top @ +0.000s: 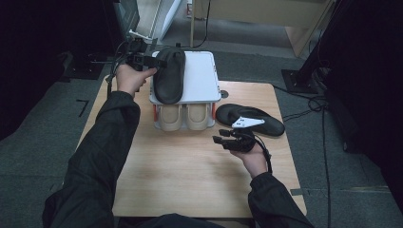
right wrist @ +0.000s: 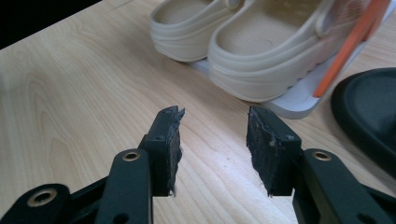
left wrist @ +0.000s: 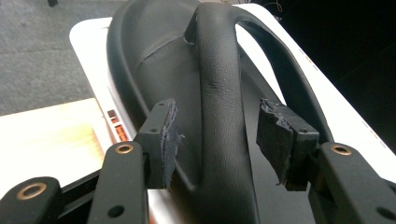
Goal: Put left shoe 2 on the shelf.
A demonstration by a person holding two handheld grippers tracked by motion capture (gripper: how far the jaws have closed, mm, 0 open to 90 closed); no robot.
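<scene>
One black slipper (top: 169, 76) lies on the white rack (top: 202, 78), left gripper (left wrist: 217, 140) released around its strap. Right gripper (right wrist: 212, 149) hovers released over the counter (top: 190, 166).

black slipper (top: 169, 76) flat on white rack (top: 202, 78)

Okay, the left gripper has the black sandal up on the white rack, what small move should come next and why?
Probably draw the left gripper straight back off the black foam sandal. That sandal already lies on the top shelf of the white two-tier shoe rack, and the fingers stand open on either side of its strap with a gap, so nothing is gripped. The second black sandal waits on the wooden table.
</scene>
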